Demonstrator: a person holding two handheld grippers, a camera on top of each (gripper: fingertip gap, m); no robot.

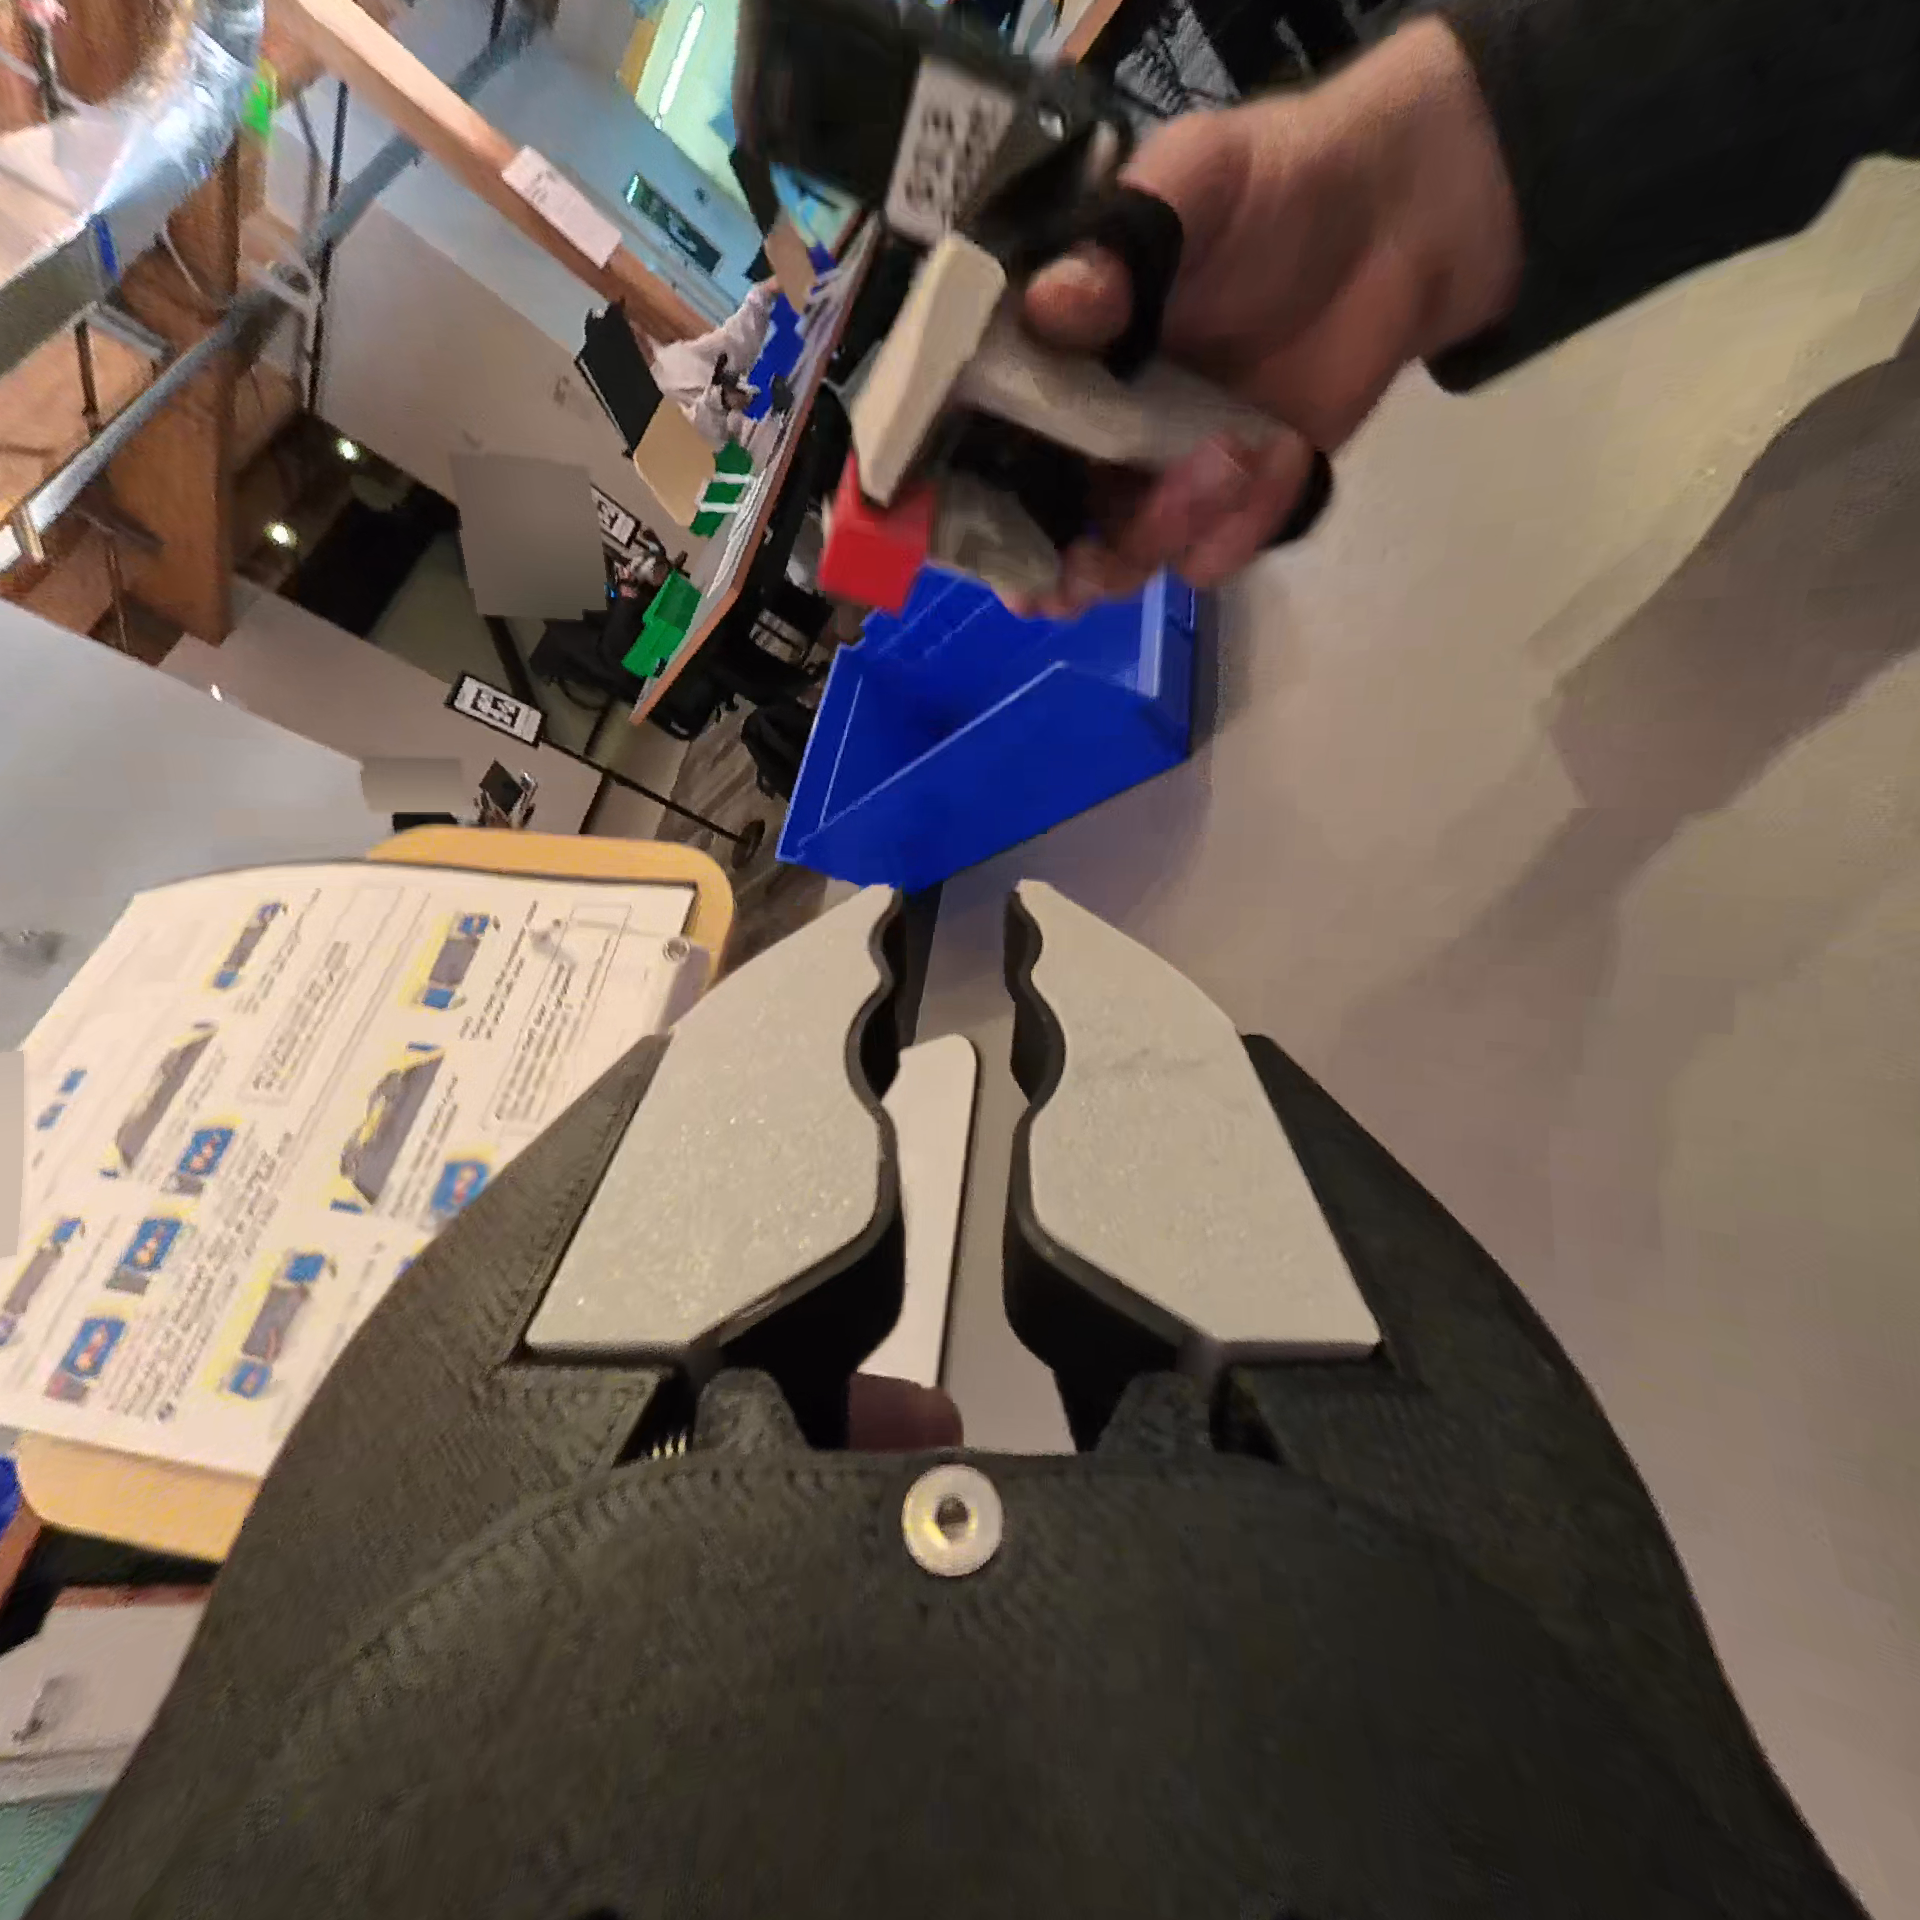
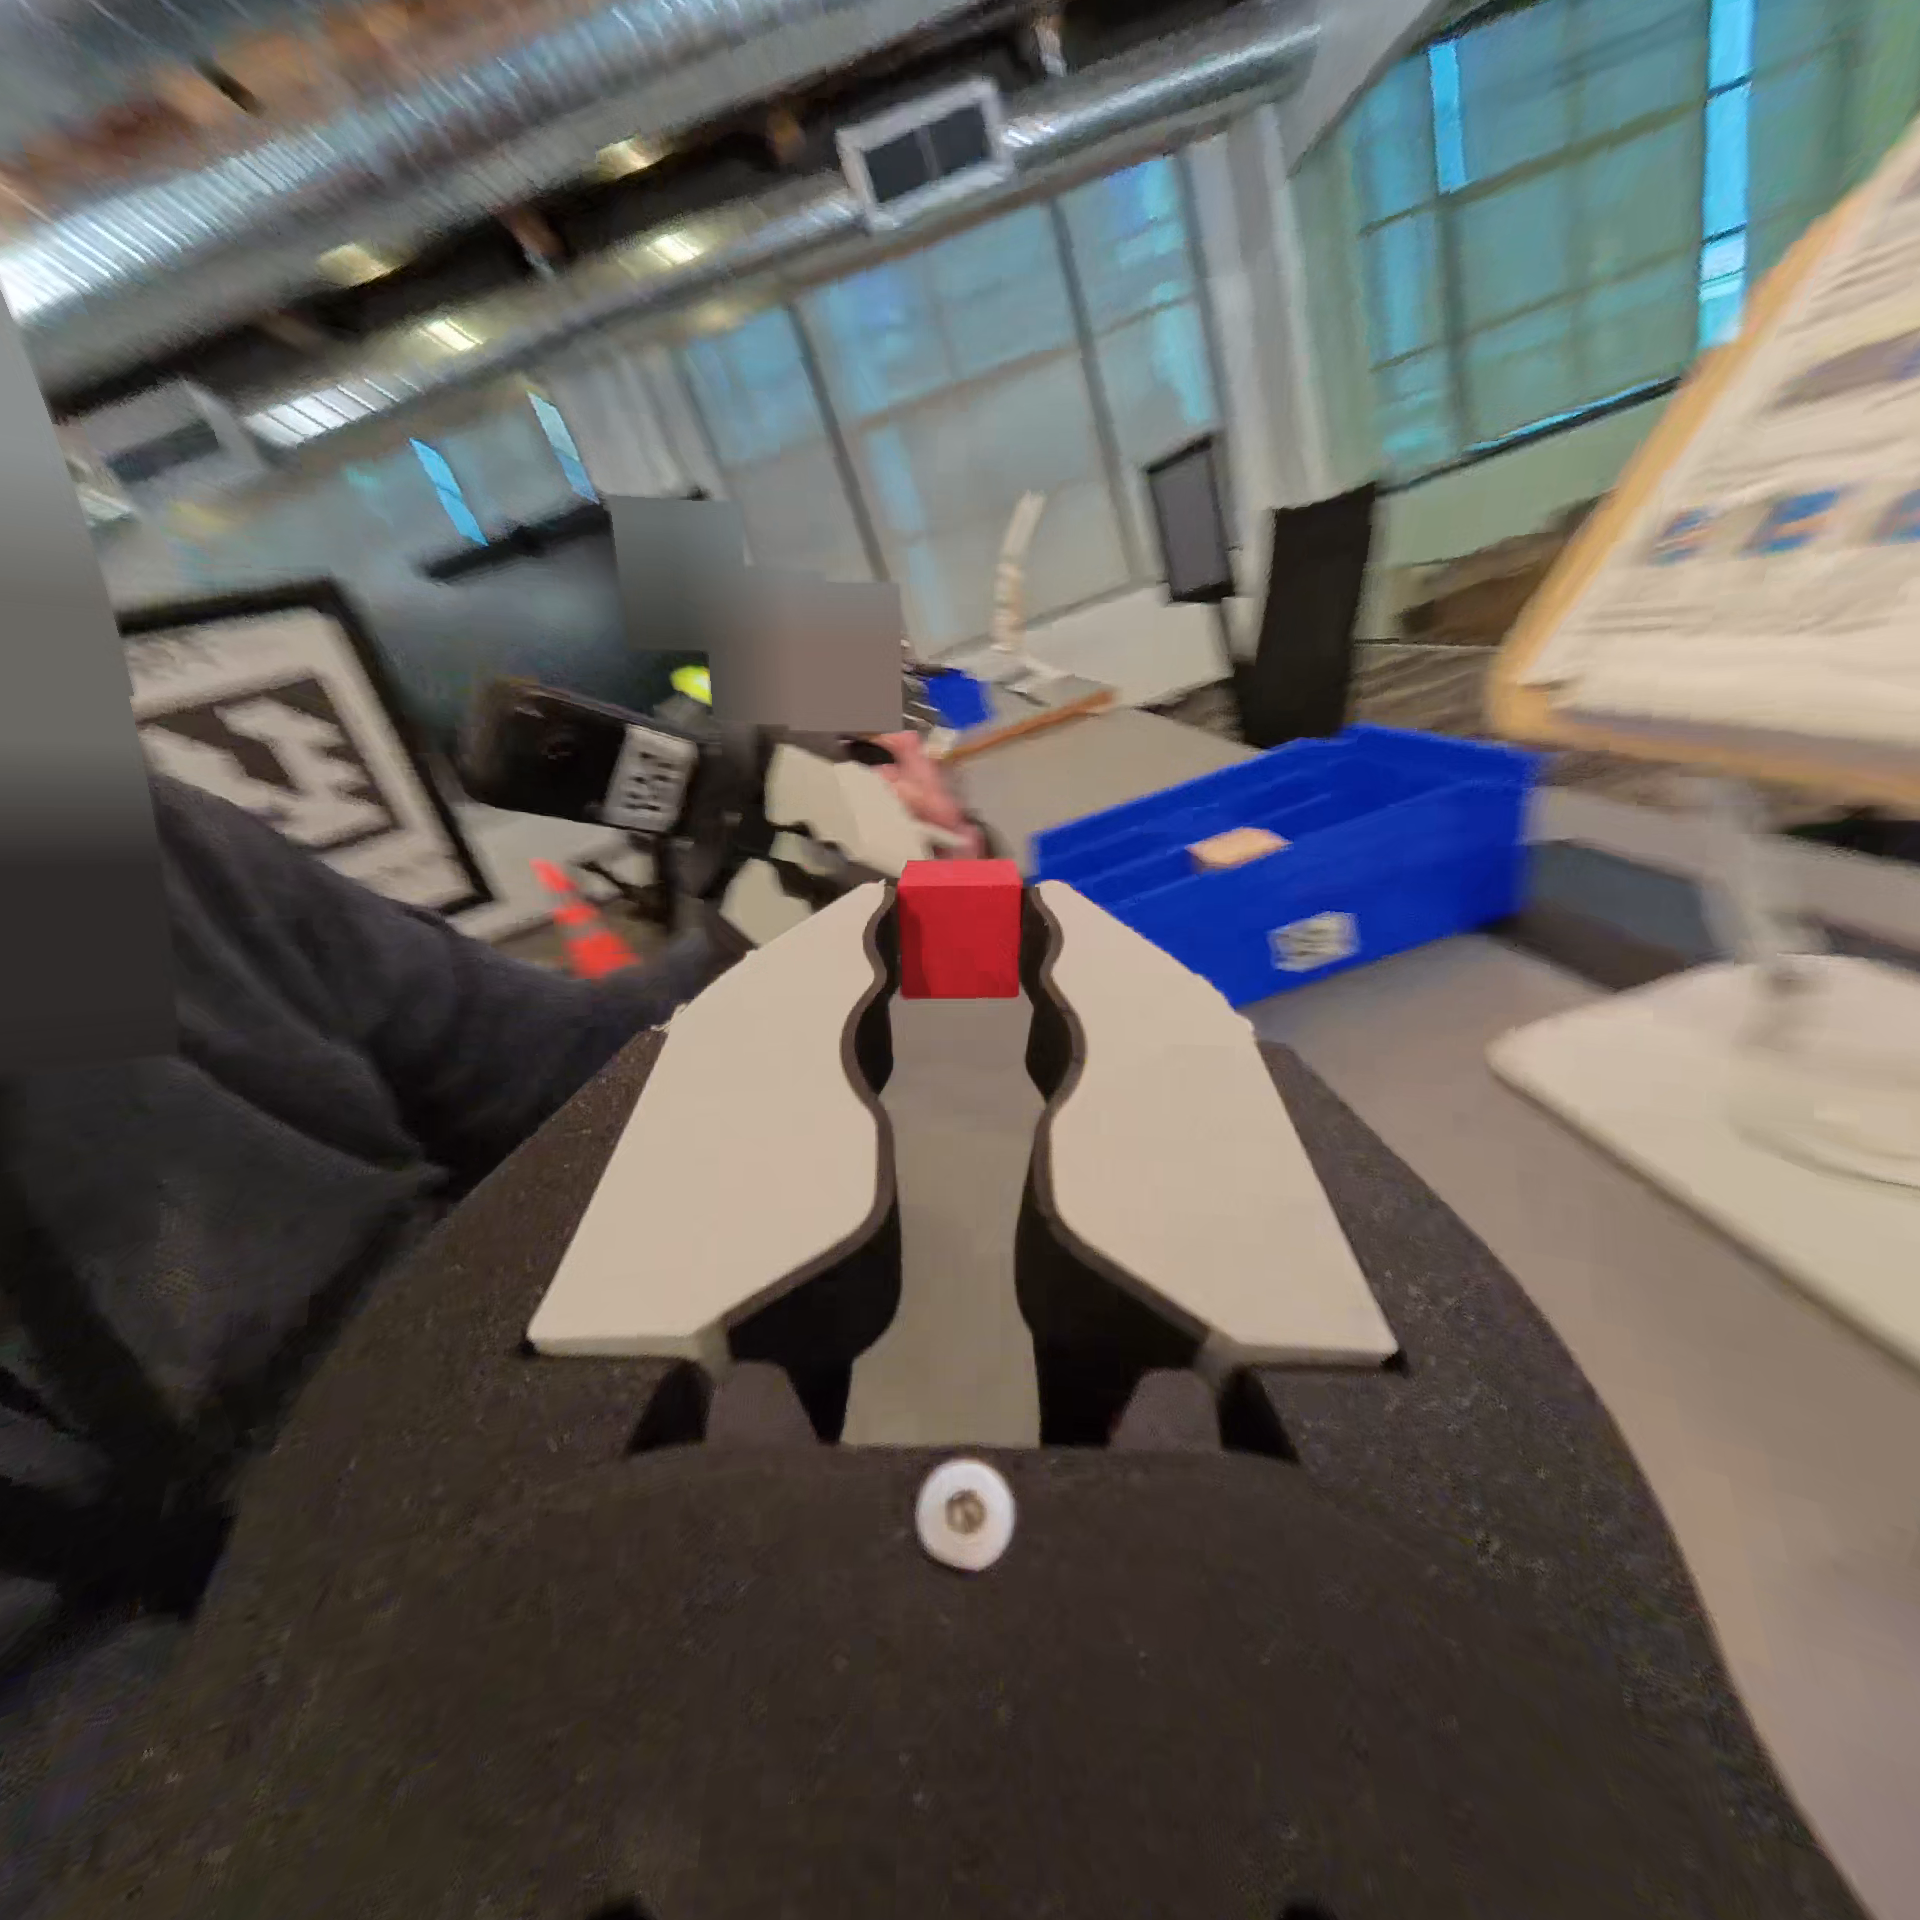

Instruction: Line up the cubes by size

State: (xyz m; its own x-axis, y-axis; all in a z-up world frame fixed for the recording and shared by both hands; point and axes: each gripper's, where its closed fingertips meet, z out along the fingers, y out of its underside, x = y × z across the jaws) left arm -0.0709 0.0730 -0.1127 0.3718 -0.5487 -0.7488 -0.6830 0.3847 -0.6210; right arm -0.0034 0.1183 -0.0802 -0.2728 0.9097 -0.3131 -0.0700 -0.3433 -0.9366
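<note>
We see the right tool (image 2: 958,914) pinching a red cube (image 2: 958,930) between its fingertips, both pads pressed on its sides, held above the grey tabletop (image 2: 1434,1195) just beside the blue bin (image 2: 1382,894). A tan cube (image 2: 1236,850) lies inside that bin. The left tool (image 1: 951,914) stands slightly spread, gripping nothing.

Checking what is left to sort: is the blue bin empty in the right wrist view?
No, a small tan block lies inside the blue bin.
</note>
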